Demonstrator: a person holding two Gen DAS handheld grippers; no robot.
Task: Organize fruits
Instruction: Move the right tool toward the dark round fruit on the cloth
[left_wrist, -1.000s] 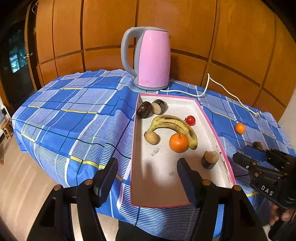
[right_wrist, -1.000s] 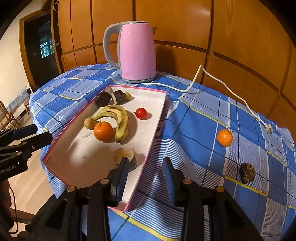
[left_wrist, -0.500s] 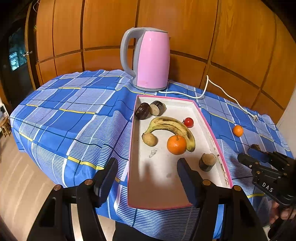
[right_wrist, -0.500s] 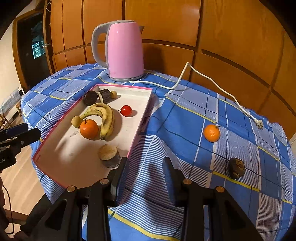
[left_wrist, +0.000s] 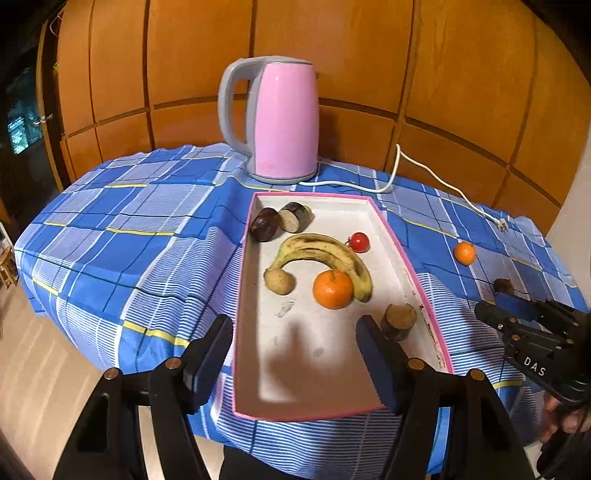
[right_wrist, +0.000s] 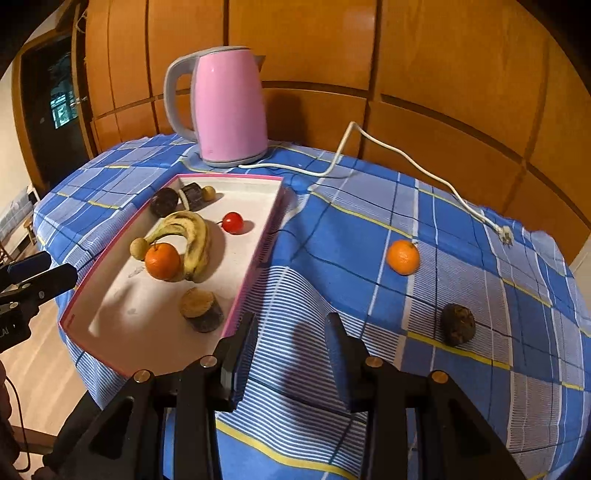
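A pink-rimmed white tray (left_wrist: 406, 266) (right_wrist: 266, 236) holds a banana (left_wrist: 325, 254) (right_wrist: 192, 236), an orange (left_wrist: 332, 290) (right_wrist: 162, 260), a cherry tomato (left_wrist: 359, 242) (right_wrist: 232, 222), a small brown fruit (left_wrist: 279, 281), dark halved fruits (left_wrist: 280, 221) and a cut brown piece (left_wrist: 398, 320) (right_wrist: 201, 308). A second orange (right_wrist: 402, 257) (left_wrist: 464, 253) and a dark fruit (right_wrist: 458, 324) lie on the cloth to the right. My left gripper (left_wrist: 295, 356) is open and empty over the tray's near end. My right gripper (right_wrist: 290, 354) is open and empty over the cloth beside the tray.
A pink kettle (left_wrist: 280, 122) (right_wrist: 229, 110) stands behind the tray, its white cord (right_wrist: 406, 162) running right across the blue checked tablecloth (left_wrist: 122, 236). Wooden wall panels rise behind. The table edge drops to the floor at left.
My right gripper has moved right, from over the tray's edge to over the cloth. My left gripper has drawn back a little.
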